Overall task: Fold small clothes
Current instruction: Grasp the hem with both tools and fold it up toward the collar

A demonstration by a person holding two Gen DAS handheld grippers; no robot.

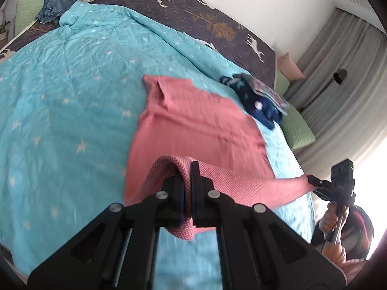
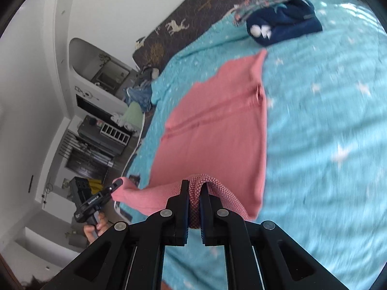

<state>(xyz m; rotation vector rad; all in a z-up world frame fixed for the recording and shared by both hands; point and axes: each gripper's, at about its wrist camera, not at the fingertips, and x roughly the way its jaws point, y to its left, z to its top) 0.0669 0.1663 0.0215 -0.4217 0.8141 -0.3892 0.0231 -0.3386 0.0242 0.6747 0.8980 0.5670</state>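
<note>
Home bedroom: bed (image 1: 72, 84) with star quilt, curtains (image 1: 338, 91), shelving (image 2: 101, 130).

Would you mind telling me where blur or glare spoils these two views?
Left wrist view: the pink garment is motion-smeared and window glare whitens the lower right. Right wrist view: the turquoise quilt streaks with blur, while the fisheye bends the room.

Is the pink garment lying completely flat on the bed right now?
No, both grippers pinch the pink garment at its near edge and lift it off the bed.
</note>
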